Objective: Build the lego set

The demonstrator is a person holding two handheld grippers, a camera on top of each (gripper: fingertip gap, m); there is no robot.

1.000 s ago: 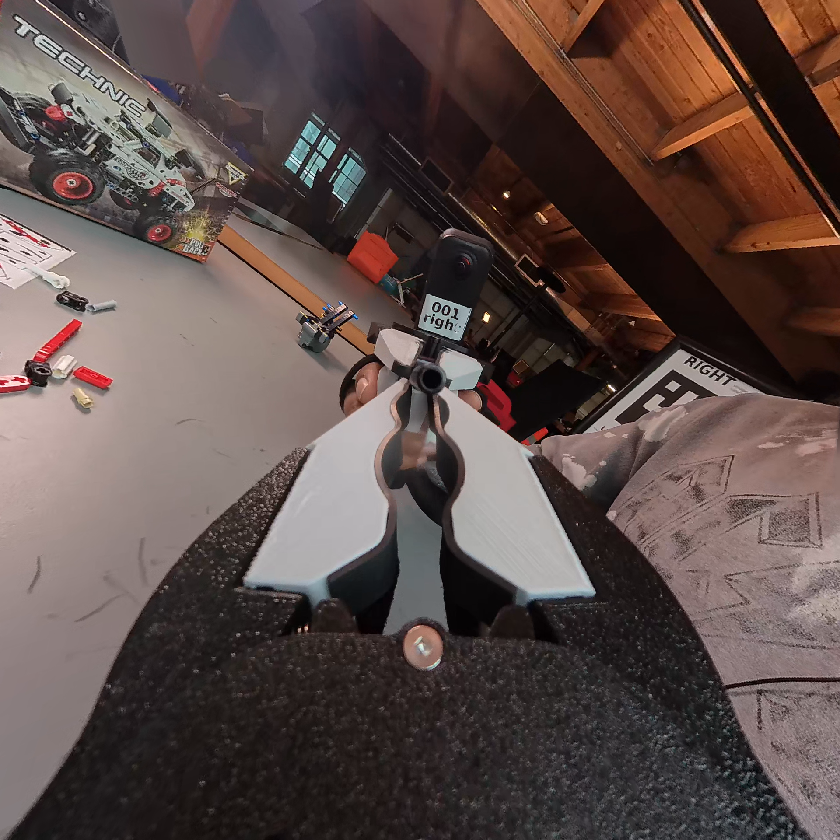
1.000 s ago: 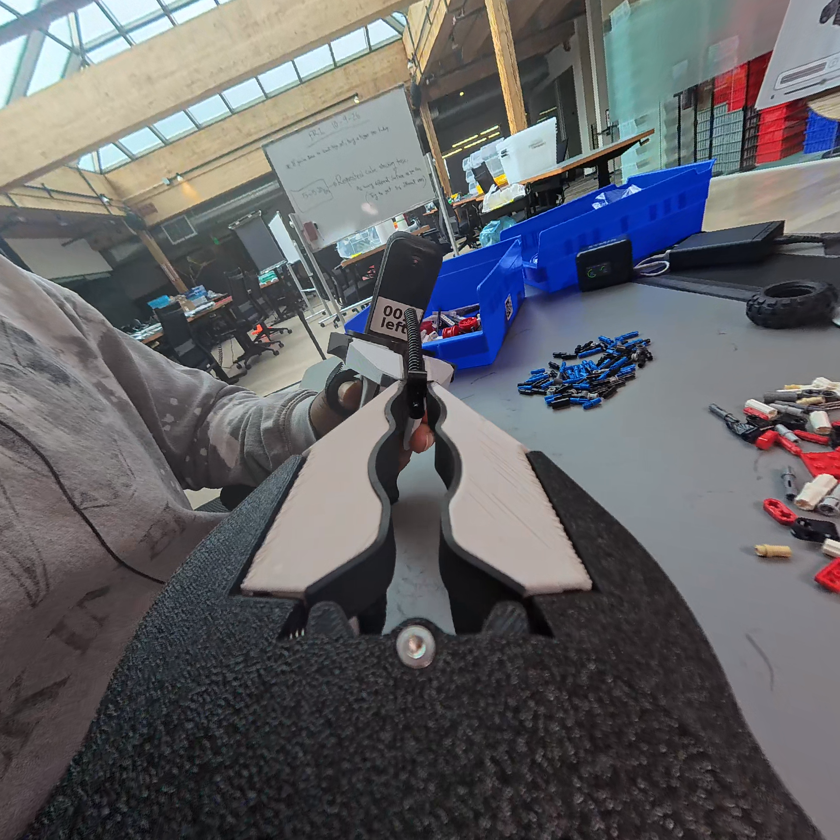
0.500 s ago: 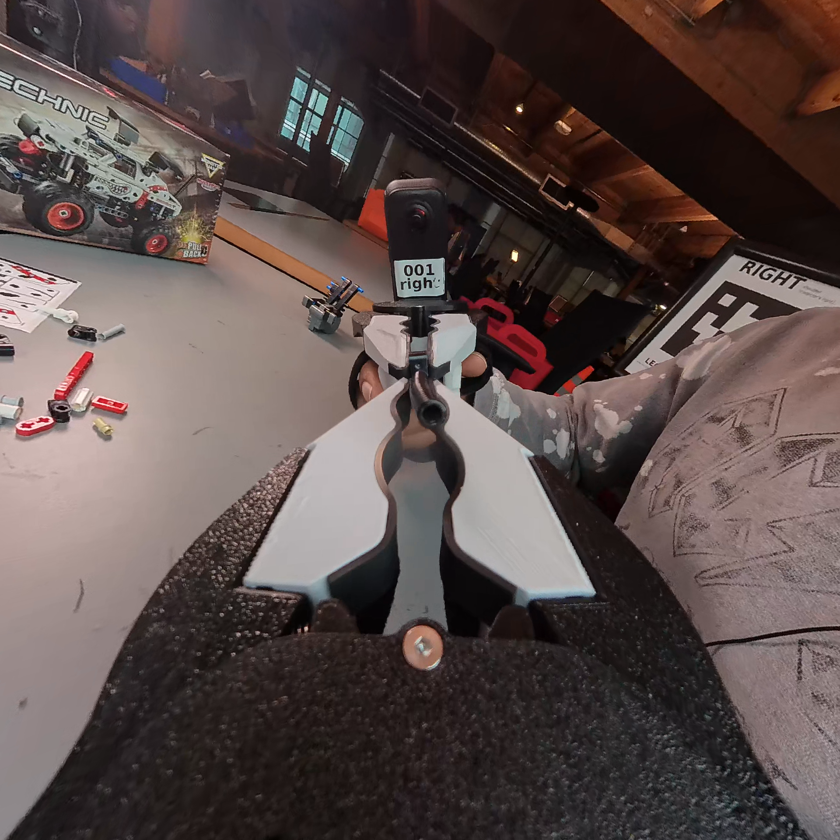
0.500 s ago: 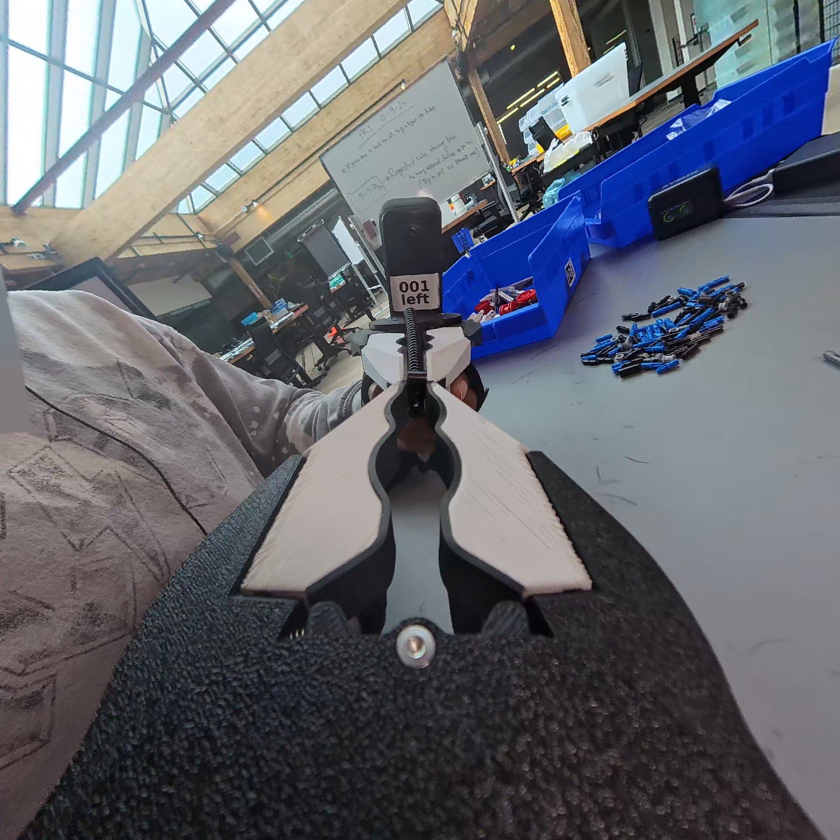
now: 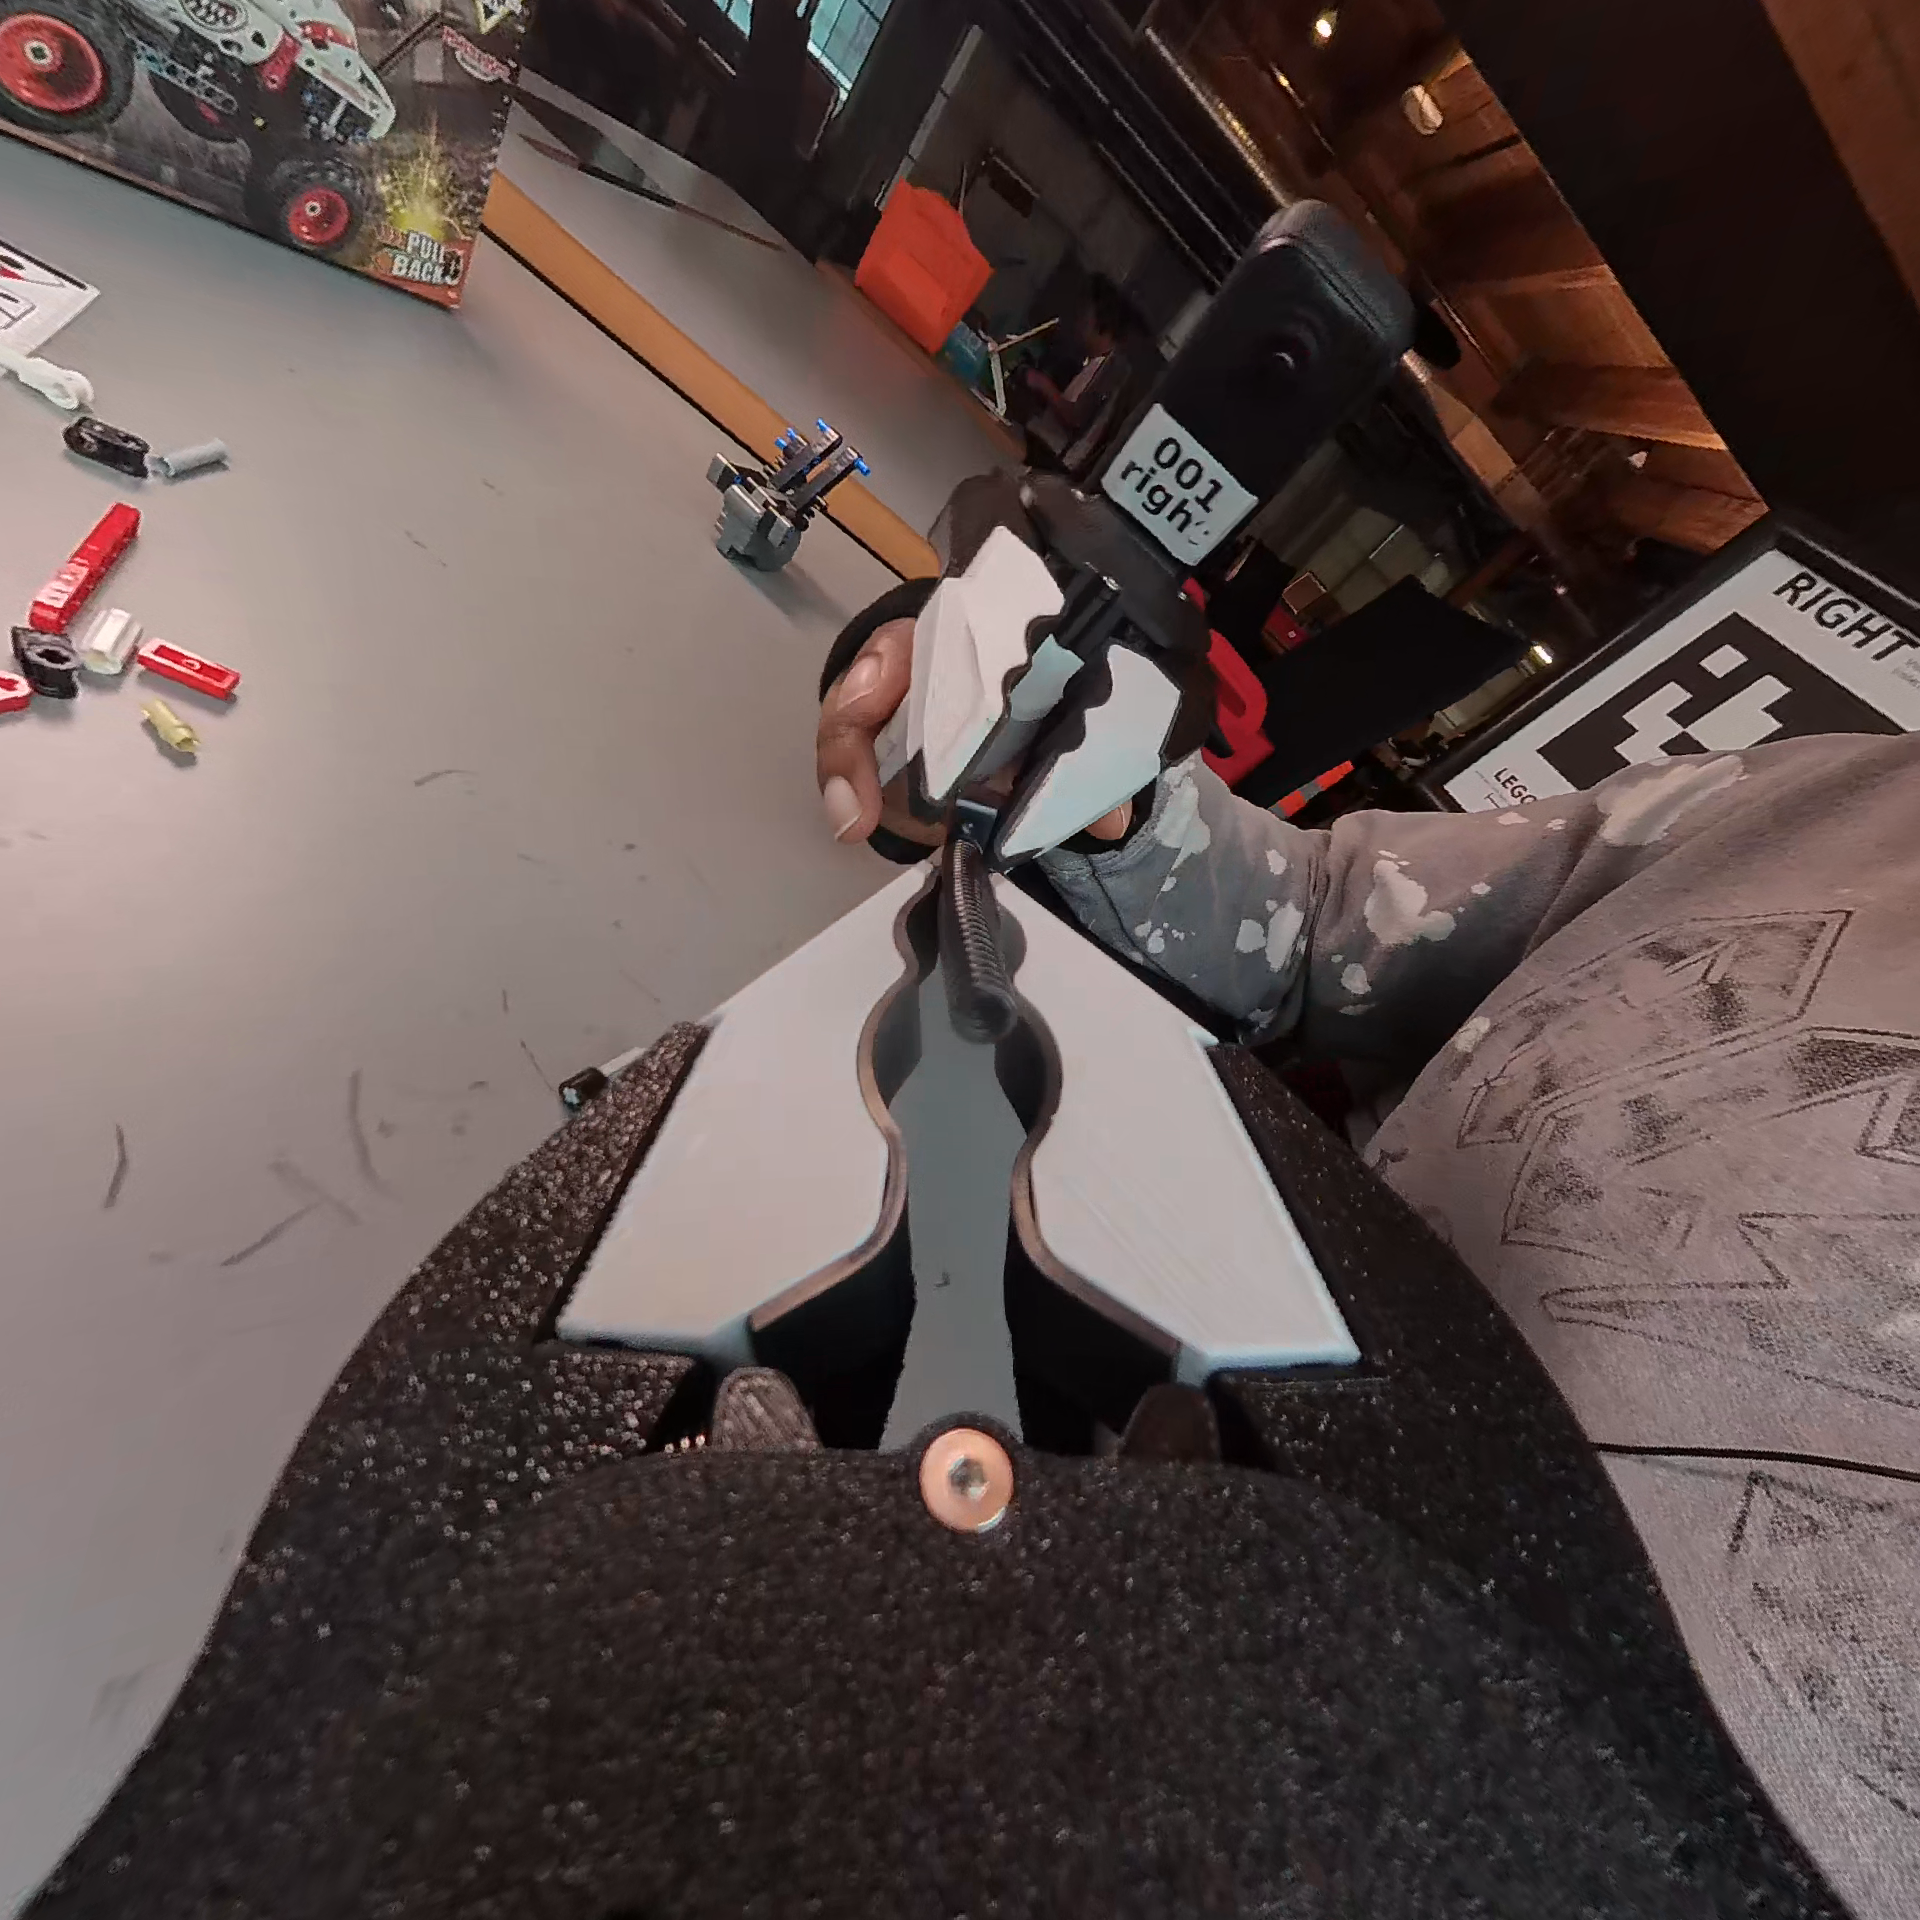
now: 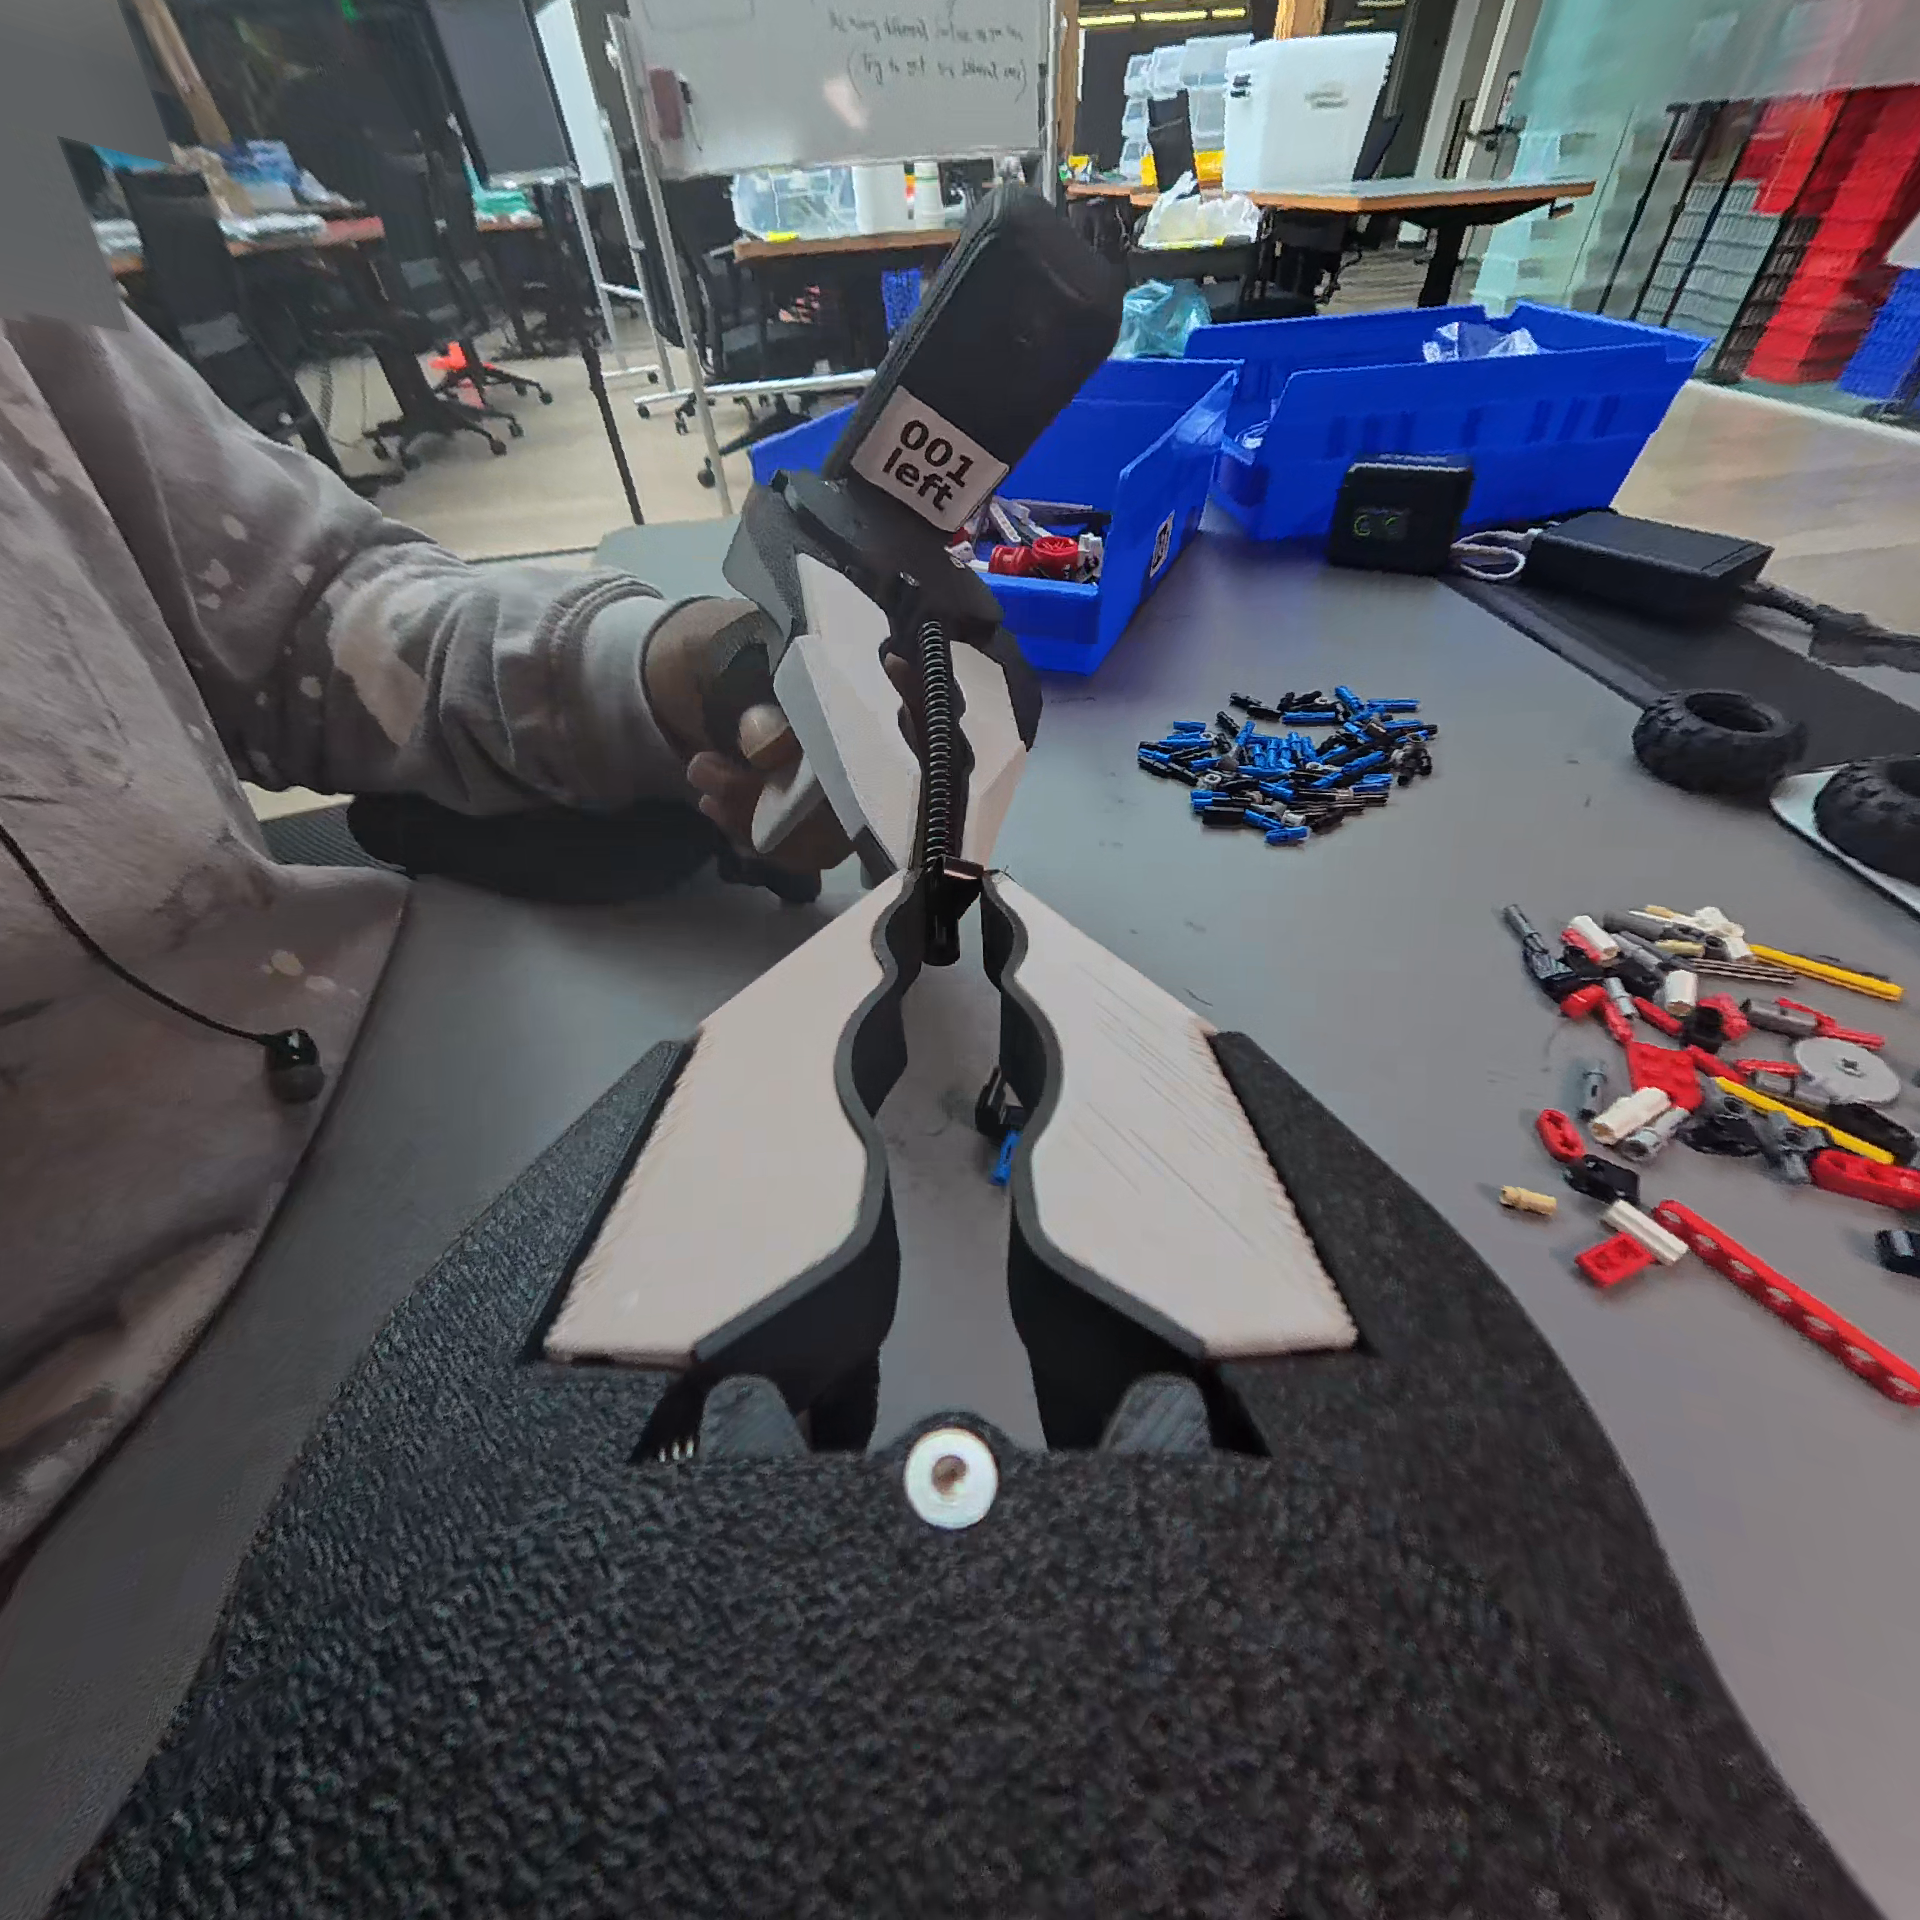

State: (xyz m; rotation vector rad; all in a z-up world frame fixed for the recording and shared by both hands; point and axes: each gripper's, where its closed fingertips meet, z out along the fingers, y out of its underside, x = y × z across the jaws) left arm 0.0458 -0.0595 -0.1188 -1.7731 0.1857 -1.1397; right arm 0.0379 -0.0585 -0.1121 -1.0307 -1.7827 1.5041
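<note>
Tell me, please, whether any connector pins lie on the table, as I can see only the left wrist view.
Observer: Yes, a pile of blue and black pins lies on the table beyond the right gripper, in front of a blue bin.
Operator: Thank you. Are any tyres out as well?
Observer: A black tyre lies flat to the right of the pins, and a second tyre beside it is partly cut off by the picture's edge.
</note>
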